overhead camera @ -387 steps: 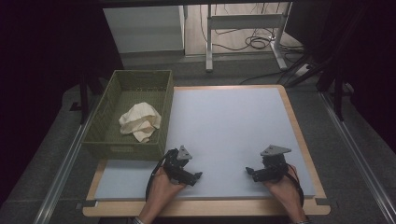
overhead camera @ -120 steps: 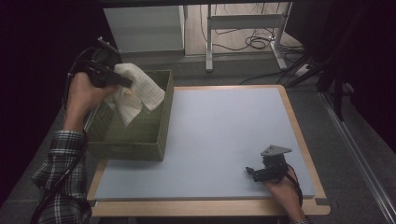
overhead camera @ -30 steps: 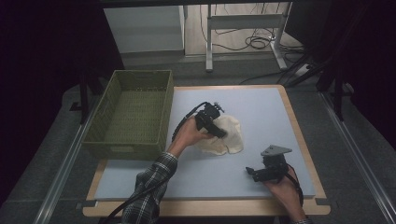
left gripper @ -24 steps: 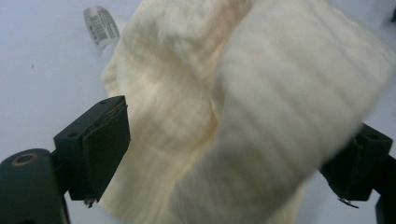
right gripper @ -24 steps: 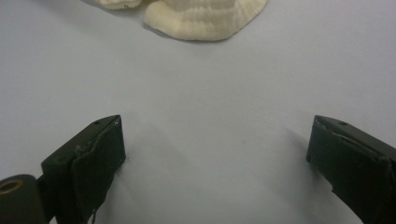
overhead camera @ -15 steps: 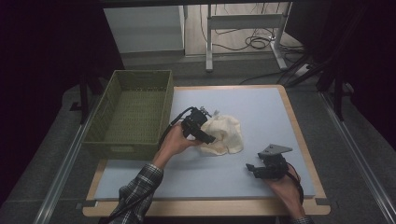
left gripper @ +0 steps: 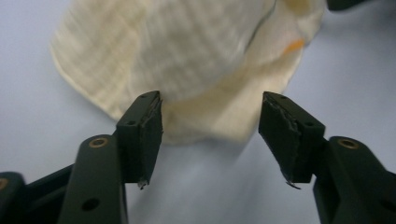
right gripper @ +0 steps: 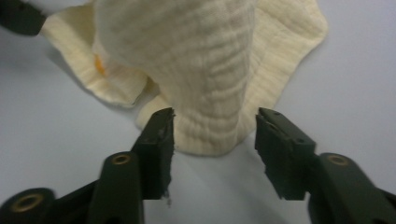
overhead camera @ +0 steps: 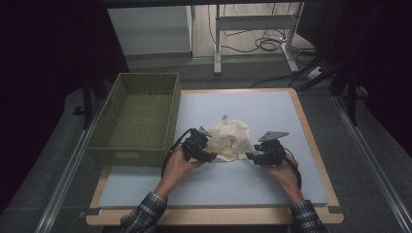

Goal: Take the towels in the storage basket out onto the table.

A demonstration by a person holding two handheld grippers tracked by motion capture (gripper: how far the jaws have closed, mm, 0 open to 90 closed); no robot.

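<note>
Right of the green basket, a crumpled cream cloth lies on the blue mat — its long axis runs roughly across, between the grippers. Left gripper and right gripper each stand open at an edge of it, jaws just closing — pads not yet pressing.

The cream cloth is now lying on the blue mat, no longer in the green basket. Both the left gripper and right gripper are flanking it, jaws closing, pads not yet pressing.

My high cam looks fwd and down over the table. Both gripper cams sit low and close, sharing the cloth at 12 o'clock.
</note>
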